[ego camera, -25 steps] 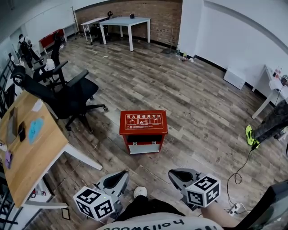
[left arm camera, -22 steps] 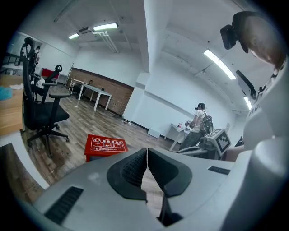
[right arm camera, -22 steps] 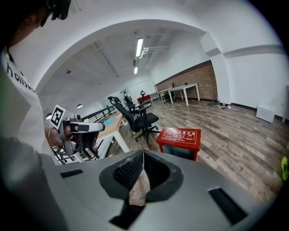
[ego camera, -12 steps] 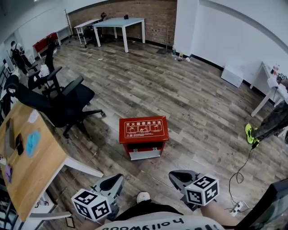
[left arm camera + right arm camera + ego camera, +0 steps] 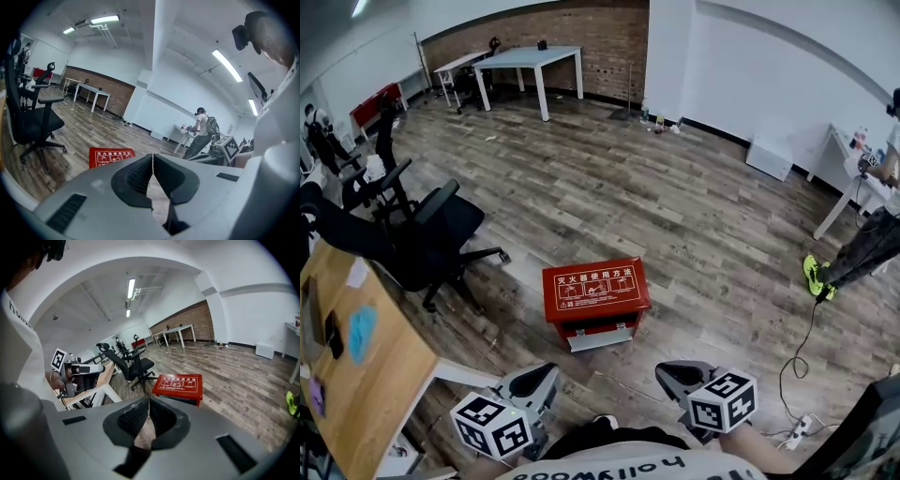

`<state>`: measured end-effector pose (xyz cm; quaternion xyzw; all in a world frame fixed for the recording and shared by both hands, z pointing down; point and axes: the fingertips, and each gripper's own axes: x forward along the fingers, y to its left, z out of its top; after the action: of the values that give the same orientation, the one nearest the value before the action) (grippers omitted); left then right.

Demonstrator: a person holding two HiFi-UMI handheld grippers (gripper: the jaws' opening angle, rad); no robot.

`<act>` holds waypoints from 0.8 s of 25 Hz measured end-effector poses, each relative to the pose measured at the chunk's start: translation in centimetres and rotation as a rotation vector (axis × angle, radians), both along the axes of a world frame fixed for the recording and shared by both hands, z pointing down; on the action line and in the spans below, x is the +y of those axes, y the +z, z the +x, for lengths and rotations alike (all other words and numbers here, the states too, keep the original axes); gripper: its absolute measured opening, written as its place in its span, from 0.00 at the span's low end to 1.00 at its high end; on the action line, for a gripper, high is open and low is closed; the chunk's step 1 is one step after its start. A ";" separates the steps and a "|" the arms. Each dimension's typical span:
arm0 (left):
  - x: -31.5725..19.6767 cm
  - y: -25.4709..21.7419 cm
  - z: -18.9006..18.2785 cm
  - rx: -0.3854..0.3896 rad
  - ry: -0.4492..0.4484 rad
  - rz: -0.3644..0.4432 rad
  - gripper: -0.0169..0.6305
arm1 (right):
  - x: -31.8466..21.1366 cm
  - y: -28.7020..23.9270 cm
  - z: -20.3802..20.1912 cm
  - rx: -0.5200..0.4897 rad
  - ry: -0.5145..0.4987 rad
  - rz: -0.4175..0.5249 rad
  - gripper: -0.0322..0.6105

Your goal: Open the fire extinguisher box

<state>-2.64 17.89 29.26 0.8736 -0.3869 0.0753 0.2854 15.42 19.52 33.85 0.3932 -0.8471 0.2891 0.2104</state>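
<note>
left hand-held gripper [image 5: 152, 158] and right hand-held gripper [image 5: 149, 402] both closed, empty, well apart from the box [image 5: 595, 289]. closed tips might just shove it along the floor [image 5: 703, 234].

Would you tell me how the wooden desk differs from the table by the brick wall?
The wooden desk has a tan top; the table has a pale one. The desk is near, at the head view's left; the table stands far back. The desk holds several things, one a blue item; the table shows one small dark thing. Both have white legs.
</note>
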 end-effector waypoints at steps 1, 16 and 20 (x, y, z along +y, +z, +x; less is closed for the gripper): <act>-0.4 0.1 0.0 0.000 0.006 0.000 0.05 | -0.2 0.0 -0.1 -0.001 0.005 0.001 0.07; -4.0 -0.3 -1.2 -0.016 0.037 0.037 0.05 | -3.6 0.7 -2.1 -0.021 0.020 0.012 0.07; -4.5 -0.3 -1.2 -0.014 0.041 0.034 0.05 | -4.5 0.4 -2.5 -0.025 0.016 0.019 0.07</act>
<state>-3.81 13.43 28.98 0.8855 -0.3720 0.0806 0.2664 12.88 15.04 34.29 0.3984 -0.8491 0.2876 0.1940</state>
